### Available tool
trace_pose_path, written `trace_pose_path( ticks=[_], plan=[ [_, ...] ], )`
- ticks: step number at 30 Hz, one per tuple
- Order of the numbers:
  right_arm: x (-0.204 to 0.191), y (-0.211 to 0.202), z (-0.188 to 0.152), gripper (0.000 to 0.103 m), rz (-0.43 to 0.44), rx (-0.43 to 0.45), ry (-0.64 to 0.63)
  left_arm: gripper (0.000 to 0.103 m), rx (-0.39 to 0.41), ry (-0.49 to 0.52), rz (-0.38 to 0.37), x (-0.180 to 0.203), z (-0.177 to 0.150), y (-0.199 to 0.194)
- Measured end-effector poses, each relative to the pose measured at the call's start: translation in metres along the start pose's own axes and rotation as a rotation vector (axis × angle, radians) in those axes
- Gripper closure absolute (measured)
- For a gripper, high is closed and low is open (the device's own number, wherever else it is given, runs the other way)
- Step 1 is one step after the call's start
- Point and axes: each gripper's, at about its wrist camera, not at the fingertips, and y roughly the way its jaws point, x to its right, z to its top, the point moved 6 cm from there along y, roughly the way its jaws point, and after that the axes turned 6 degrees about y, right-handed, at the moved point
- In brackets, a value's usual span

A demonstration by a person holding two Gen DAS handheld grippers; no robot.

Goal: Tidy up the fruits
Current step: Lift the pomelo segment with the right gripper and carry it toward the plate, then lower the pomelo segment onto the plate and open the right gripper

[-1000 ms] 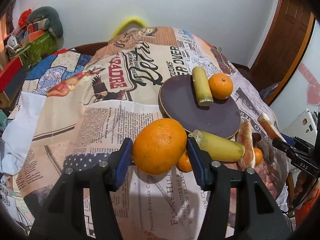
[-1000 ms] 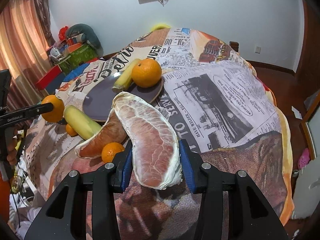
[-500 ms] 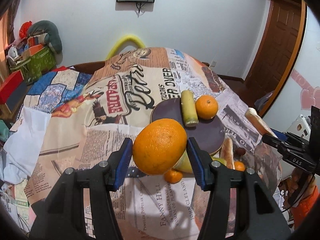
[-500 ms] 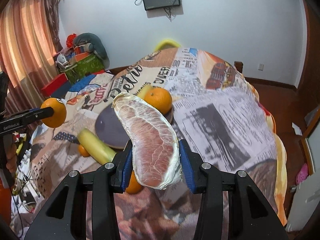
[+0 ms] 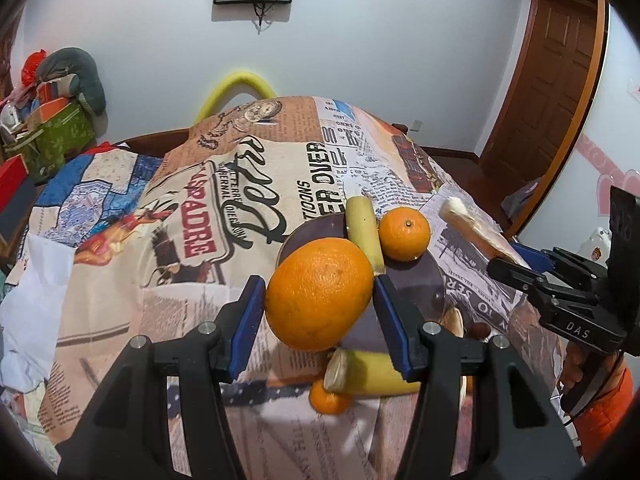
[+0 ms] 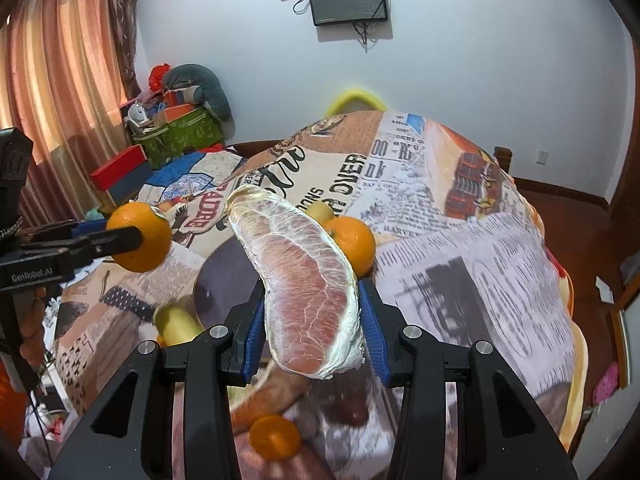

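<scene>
Left gripper (image 5: 320,300) clamped on firm round orange (image 5: 320,294); right gripper (image 6: 312,312) squeezing soft, fragile peeled pomelo segment (image 6: 304,280) at thick middle.

- you're looking at two big oranges (image 5: 319,294) (image 5: 404,233)
- two small tangerines (image 6: 274,437) (image 5: 329,399)
- two pomelo segments (image 6: 305,292) (image 6: 266,398)
- two yellow-green stalk pieces (image 5: 363,233) (image 5: 370,373)
- one dark plate (image 5: 416,280)

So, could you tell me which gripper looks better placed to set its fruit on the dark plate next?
Probably the right gripper: its pomelo segment hangs over the dark plate, while the left gripper holds its orange off the plate's side.
</scene>
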Motion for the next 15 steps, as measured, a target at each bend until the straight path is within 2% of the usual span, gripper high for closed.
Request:
trace_pose_path(
  ticks=[15],
  plan=[
    [-0.005, 0.048, 0.022, 0.065, 0.009, -0.032, -0.065, 0.048, -0.034, 0.031, -0.03, 0.003, 0.015, 0.05]
  ],
)
